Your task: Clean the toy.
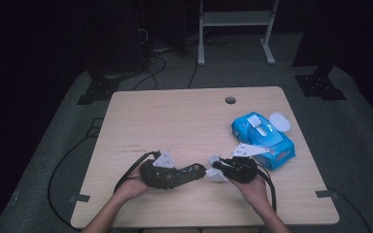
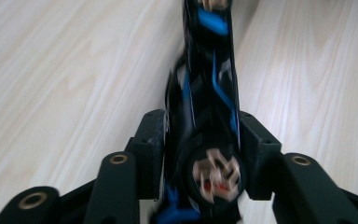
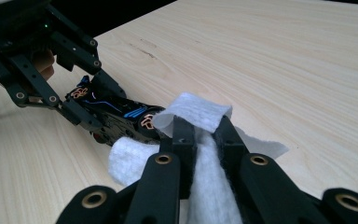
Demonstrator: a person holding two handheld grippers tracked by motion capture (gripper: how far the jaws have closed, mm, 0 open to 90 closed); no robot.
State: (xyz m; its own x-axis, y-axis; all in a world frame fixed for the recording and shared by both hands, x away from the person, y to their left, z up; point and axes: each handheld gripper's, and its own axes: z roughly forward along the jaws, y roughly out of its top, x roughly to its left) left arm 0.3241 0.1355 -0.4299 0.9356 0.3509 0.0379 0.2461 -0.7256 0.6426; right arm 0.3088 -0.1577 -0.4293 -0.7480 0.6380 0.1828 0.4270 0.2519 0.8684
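A black toy car (image 1: 190,172) with blue stripes is pinched between the jaws of the left tool (image 1: 167,175), near the tabletop's (image 1: 184,121) six o'clock edge. A white wipe (image 1: 216,174) is clamped in the right tool (image 1: 223,169) and is pressed against the car's end. A blue wipes pack (image 1: 264,138), lid open, is seen at three o'clock.

No readable text can be made out anywhere — the print on the blue wipes pack (image 1: 264,138) is too small and blurred to be read.
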